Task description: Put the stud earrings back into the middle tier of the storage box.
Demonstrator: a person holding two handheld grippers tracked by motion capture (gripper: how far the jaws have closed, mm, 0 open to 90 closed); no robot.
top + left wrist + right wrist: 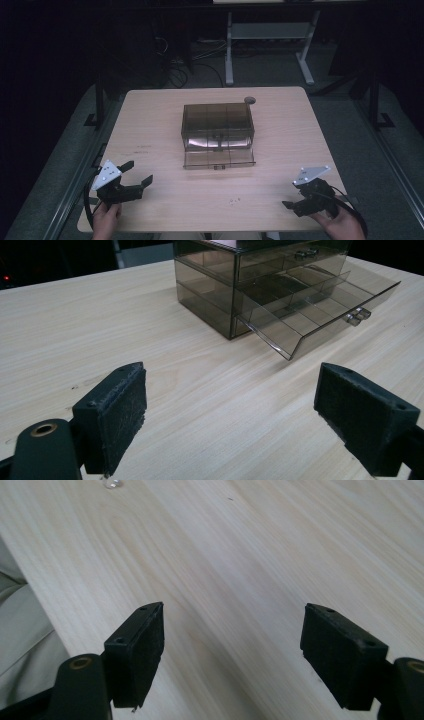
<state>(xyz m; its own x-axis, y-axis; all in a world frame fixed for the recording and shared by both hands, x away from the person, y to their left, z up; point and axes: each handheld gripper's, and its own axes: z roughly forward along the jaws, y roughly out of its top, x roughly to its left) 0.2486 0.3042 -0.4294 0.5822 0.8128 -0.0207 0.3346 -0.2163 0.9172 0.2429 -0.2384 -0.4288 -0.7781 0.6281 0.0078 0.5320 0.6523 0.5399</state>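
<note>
A smoky see-through drawer box stands mid-table, its bottom drawer pulled out toward me. In the left gripper view the box sits ahead and the open drawer shows empty compartments and a small knob. My left gripper rests near the table's front left, open with nothing between its jaws. My right gripper is at the front right, low over bare wood, also open and empty. A few tiny clear pieces lie between the grippers, near the front edge.
A small round dark object lies at the box's far right corner. One tiny clear piece appears at the top of the right gripper view, and the person's clothing lies past the table edge. A table frame stands on the floor beyond.
</note>
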